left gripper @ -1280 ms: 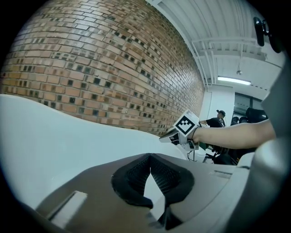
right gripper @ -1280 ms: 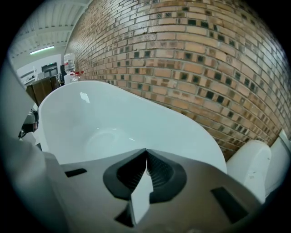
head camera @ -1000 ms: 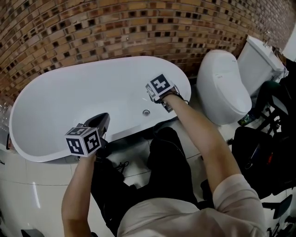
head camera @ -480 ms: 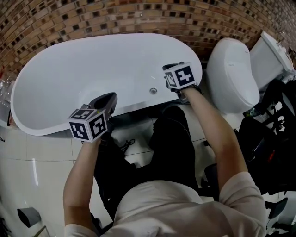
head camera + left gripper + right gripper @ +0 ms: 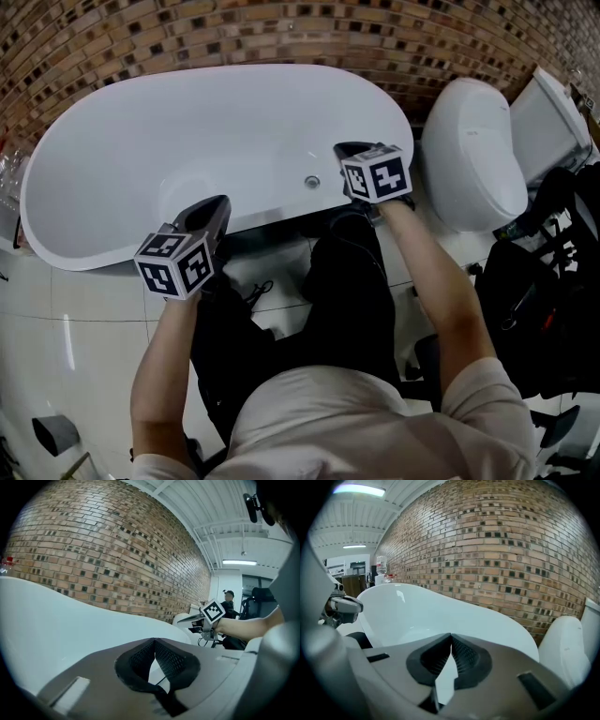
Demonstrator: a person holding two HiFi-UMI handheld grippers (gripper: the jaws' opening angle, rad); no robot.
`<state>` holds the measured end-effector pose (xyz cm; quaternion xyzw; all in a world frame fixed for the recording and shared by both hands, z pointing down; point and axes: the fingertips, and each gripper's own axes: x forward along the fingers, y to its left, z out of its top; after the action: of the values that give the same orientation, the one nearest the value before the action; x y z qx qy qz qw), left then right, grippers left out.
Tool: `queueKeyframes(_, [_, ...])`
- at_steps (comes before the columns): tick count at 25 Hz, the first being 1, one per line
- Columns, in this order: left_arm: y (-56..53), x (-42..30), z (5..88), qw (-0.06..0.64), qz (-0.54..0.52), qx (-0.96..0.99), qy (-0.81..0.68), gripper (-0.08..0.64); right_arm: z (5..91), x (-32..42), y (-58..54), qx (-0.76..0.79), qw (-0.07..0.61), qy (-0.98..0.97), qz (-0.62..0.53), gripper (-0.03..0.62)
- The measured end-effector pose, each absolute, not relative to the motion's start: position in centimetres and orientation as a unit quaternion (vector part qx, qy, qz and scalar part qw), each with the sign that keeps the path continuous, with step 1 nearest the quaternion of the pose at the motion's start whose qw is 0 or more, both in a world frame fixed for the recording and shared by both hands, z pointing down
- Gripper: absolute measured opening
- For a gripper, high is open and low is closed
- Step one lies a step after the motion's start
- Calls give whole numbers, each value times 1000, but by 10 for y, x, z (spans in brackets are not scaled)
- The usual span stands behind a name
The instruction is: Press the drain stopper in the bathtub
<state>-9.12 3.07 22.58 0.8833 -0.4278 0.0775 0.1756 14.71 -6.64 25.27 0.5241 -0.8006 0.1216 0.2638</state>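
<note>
The white oval bathtub [image 5: 112, 141] fills the upper head view. A small round metal drain fitting [image 5: 312, 182] sits on its near inner wall. My right gripper [image 5: 349, 150] hovers over the tub's near rim just right of that fitting, shut with nothing held; in the right gripper view its jaws [image 5: 450, 635] meet at the tips above the tub's interior. My left gripper [image 5: 212, 212] rests at the near rim further left, also shut and empty, with its tips touching in the left gripper view [image 5: 153, 641]. The fitting is hidden in both gripper views.
A white toilet [image 5: 473, 159] stands right of the tub, with black bags [image 5: 544, 281] beside it. A brick wall [image 5: 281, 37] curves behind the tub. Bottles [image 5: 7, 178] stand at the tub's left end. The person's black trousers [image 5: 347, 291] are against the tub's near side.
The right gripper has drawn back from over the tub's inside, near the fitting, to the near rim on its right. The left gripper has hardly moved. The head view has shifted slightly.
</note>
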Motion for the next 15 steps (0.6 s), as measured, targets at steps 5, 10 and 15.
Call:
queueKeyframes(5, [38, -93, 234, 142, 83, 887, -432, 8, 270, 142, -51, 524, 239, -808, 127, 17])
queueKeyframes(10, [40, -98, 241, 140, 75, 885, -438, 8, 278, 140, -44, 524, 217, -814, 121, 17])
queueKeyframes(15, [41, -111, 253, 128, 71, 878, -455, 8, 283, 133, -34, 527, 179, -826, 94, 15])
